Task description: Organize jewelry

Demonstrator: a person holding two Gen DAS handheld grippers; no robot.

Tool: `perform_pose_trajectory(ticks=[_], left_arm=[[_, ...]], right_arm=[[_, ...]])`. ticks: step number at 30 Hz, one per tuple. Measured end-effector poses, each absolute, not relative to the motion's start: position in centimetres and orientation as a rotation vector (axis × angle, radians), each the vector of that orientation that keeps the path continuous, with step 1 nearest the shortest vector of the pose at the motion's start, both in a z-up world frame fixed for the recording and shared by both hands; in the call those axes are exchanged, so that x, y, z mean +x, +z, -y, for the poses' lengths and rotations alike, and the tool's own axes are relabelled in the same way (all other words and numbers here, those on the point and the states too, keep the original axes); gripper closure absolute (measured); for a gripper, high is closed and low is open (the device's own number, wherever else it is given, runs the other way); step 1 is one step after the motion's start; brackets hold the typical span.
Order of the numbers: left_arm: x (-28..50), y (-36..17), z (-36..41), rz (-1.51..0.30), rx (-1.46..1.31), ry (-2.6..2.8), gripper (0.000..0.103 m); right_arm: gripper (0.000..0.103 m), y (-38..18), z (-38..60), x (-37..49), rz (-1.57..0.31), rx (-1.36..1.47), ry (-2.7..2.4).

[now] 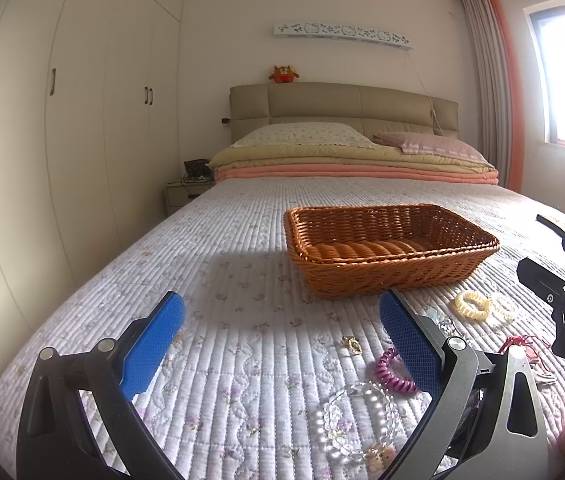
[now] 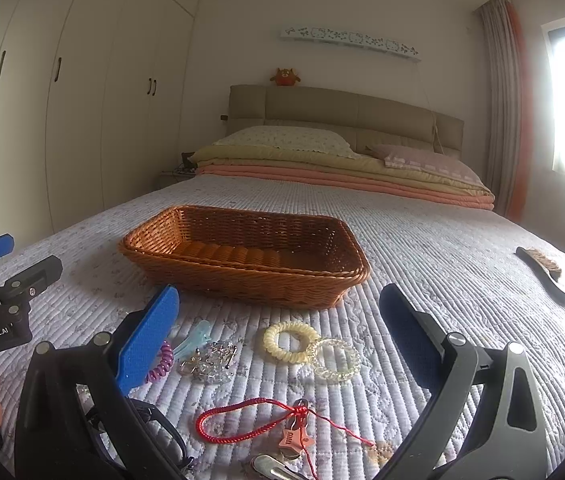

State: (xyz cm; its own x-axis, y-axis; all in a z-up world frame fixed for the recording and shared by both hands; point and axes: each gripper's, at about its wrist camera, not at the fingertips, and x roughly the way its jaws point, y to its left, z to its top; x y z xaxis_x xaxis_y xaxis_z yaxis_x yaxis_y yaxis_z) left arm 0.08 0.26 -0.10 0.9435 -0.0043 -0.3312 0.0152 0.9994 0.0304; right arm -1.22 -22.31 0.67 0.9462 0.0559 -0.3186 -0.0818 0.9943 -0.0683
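Note:
A brown wicker basket [image 1: 390,248] [image 2: 242,256] stands empty on the quilted bed. Jewelry lies in front of it: a yellow coil band [image 2: 288,342] [image 1: 472,306], a clear coil band [image 2: 336,360], a purple coil band [image 1: 392,372] [image 2: 160,366], a clear bead bracelet [image 1: 356,420], a red cord with charms [image 2: 254,420], a sparkly brooch [image 2: 212,362] and a blue clip [image 2: 194,338]. My left gripper [image 1: 282,344] is open above the quilt, left of the purple band. My right gripper [image 2: 282,344] is open above the coil bands.
A dark brush [image 2: 542,276] lies on the quilt at the right. Folded blankets and pillows [image 1: 354,160] lie at the bed's head. White wardrobes [image 1: 62,120] line the left wall. A small gold charm [image 1: 352,344] lies near the purple band.

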Motion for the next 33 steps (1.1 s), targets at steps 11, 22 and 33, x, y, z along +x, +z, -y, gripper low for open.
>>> perform_pose_trajectory(ticks=[11, 22, 33], left_arm=[[0.09, -0.07, -0.2, -0.337, 0.034, -0.009, 0.008], [0.04, -0.06, -0.09, -0.338, 0.036, -0.009, 0.008], [0.01, -0.12, -0.01, -0.337, 0.04, -0.009, 0.008]], right_arm=[[0.008, 0.68, 22.25, -1.17, -0.323, -0.084, 0.076], [0.008, 0.55, 22.25, -0.89, -0.334, -0.075, 0.087], [0.007, 0.55, 22.39, -0.85, -0.337, -0.067, 0.087]])
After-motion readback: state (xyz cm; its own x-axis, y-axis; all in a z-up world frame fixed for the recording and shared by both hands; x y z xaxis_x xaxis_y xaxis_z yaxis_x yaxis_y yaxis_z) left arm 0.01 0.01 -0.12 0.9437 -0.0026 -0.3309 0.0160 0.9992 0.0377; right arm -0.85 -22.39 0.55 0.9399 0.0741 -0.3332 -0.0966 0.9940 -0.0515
